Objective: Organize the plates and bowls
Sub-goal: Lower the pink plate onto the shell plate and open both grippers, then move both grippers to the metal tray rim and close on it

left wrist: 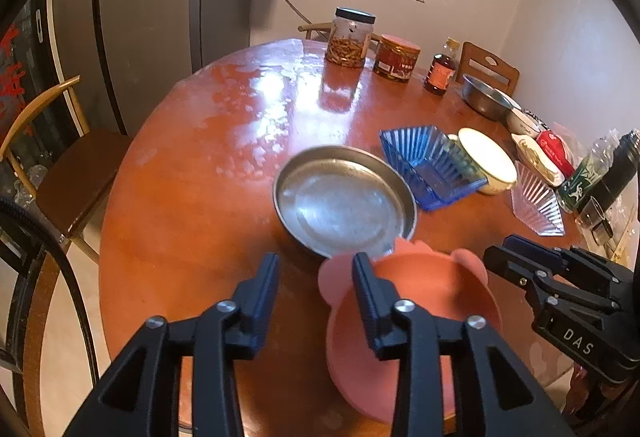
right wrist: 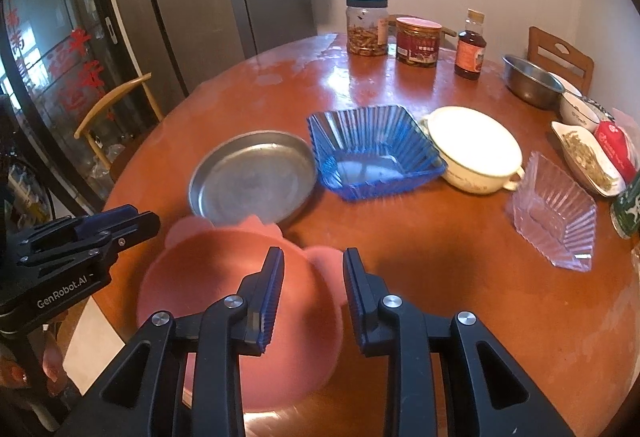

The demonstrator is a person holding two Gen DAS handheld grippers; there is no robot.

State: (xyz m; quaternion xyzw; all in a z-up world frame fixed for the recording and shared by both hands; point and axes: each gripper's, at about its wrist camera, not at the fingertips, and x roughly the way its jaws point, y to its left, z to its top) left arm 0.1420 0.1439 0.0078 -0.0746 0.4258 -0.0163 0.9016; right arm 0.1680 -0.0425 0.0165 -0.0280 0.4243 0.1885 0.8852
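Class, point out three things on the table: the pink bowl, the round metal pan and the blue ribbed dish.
pink bowl (right wrist: 208,277): right wrist view, on its inner surface.
round metal pan (right wrist: 252,177): right wrist view, on its flat bottom.
blue ribbed dish (right wrist: 372,141): right wrist view, on its far inner wall.

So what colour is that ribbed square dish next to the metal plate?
Clear blue; the ribbed square dish shows best in the right wrist view.

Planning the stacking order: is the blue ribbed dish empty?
Empty: the blue ribbed dish shows only its bare, see-through bottom.
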